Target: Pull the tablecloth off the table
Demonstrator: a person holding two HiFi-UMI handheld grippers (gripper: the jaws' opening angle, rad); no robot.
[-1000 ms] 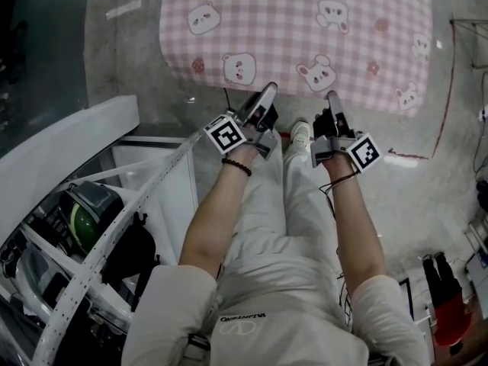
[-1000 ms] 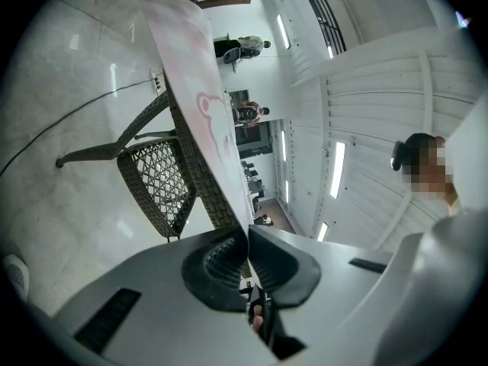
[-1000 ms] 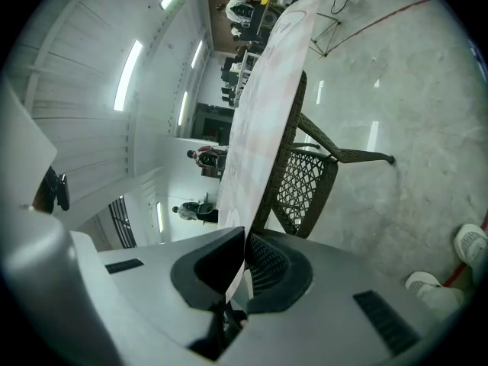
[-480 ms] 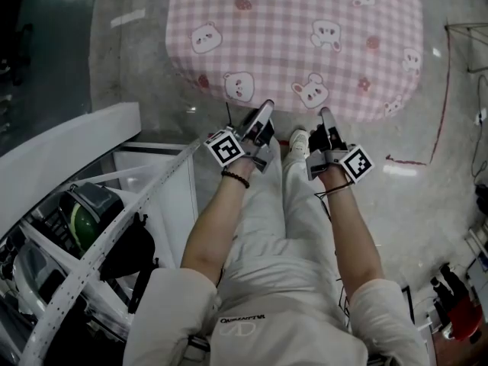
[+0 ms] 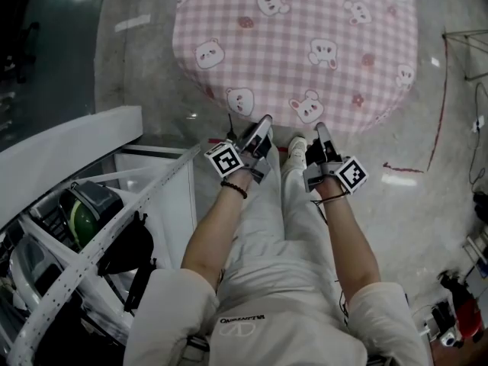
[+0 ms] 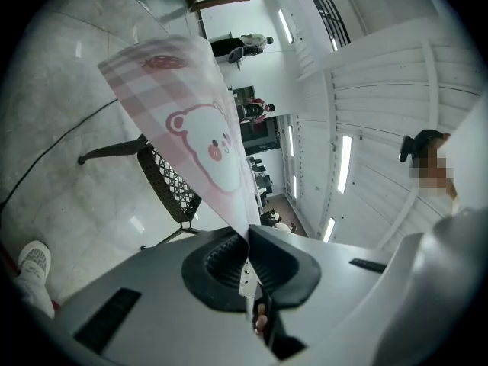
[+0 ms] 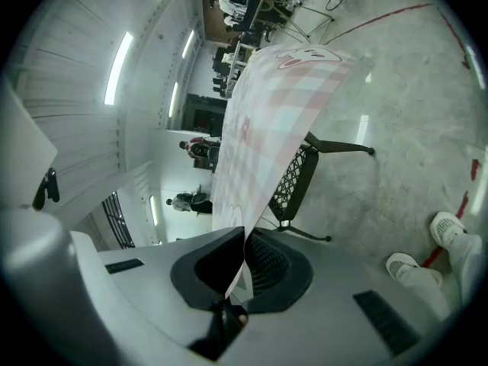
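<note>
A pink-and-white checked tablecloth (image 5: 305, 44) printed with bears and rabbits lies spread over the tabletop, which it hides entirely in the head view. Its near edge hangs towards the person, and both claws have hold of that edge side by side. The left claw (image 5: 261, 128) is closed on the hem, and in the left gripper view the cloth (image 6: 206, 143) runs as a thin sheet straight out from between the pinched jaws of the claw (image 6: 248, 239). The right claw (image 5: 320, 134) is likewise clamped on the fabric. In the right gripper view the cloth (image 7: 274, 120) rises from that claw (image 7: 242, 239) in the same way.

Below the lifted sheet both gripper views show the table's dark woven-lattice base (image 6: 171, 193) on thin metal legs, standing on the grey concrete floor (image 5: 427, 197).

The person's white-trousered legs stand just short of the table, one white shoe (image 5: 297, 142) showing between the two claws, and a dark beaded bracelet (image 5: 235, 190) circles the left wrist. A white metal frame (image 5: 91, 227) crowds the person's left side, near the left arm. A red line (image 5: 435, 120) runs along the floor to the right of the table. Several people stand far off in the hall behind.
</note>
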